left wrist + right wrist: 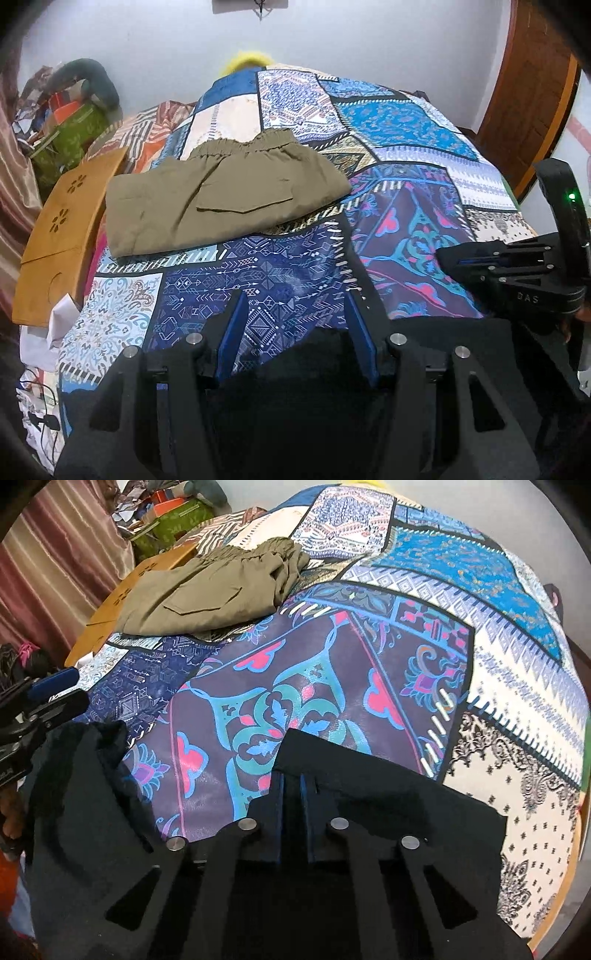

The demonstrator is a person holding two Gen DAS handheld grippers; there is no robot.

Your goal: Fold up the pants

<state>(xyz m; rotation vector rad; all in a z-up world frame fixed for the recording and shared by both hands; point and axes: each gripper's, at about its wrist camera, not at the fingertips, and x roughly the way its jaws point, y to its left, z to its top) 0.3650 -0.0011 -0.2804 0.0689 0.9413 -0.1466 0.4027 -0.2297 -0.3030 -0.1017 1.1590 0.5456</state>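
Black pants (388, 805) lie at the near edge of the patchwork bedspread (424, 646). My right gripper (293, 771) is shut on the black pants at a corner of the cloth. My left gripper (295, 302) is open above the dark cloth (314, 354), which lies between its blue pads without being pinched. The left gripper also shows at the left of the right wrist view (55, 690). The right gripper's body shows at the right of the left wrist view (517, 269).
Folded olive-green pants (221, 199) lie farther back on the bedspread (388, 122). A wooden board (62, 229) lies at the left edge. Clutter and a green box (70, 136) stand at the far left near a curtain. A wooden door (532, 92) is at the right.
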